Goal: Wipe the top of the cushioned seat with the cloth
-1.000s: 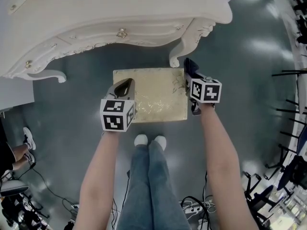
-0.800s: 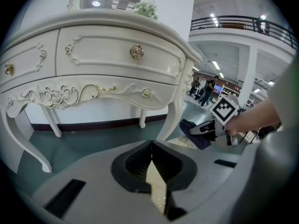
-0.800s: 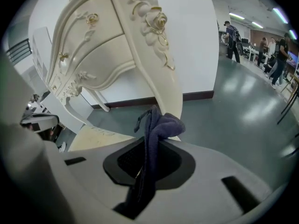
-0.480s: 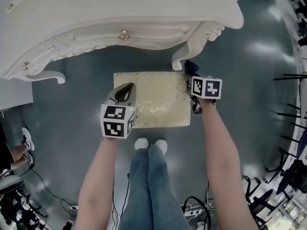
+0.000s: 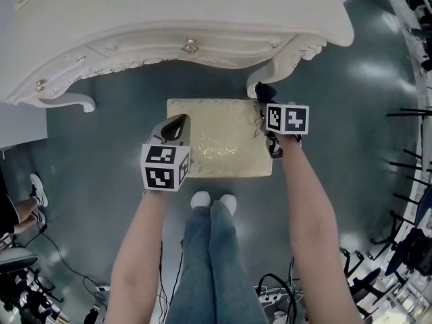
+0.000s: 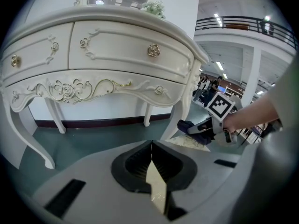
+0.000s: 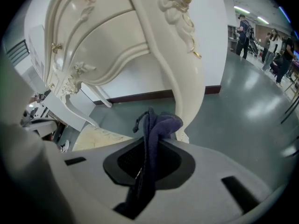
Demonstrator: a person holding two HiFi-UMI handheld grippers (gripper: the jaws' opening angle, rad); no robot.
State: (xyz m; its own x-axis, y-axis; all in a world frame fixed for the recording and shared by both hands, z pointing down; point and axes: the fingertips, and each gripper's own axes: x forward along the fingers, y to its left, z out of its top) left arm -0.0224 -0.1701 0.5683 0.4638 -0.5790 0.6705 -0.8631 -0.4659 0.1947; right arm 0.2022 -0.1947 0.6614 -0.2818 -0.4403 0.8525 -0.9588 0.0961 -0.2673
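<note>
right gripper (image 5: 265, 105) clamps blue cloth (image 7: 156, 125) at far right corner of cushioned seat (image 5: 223, 144), wipe-ready | left gripper (image 5: 177, 124) closed, empty, idle over left edge

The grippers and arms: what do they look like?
Both the left gripper and right gripper have pale grey bodies, black ribbed pads and a white cube with black square markers. Arms are bare, without sleeves; blue jeans and white shoes are worn.
</note>
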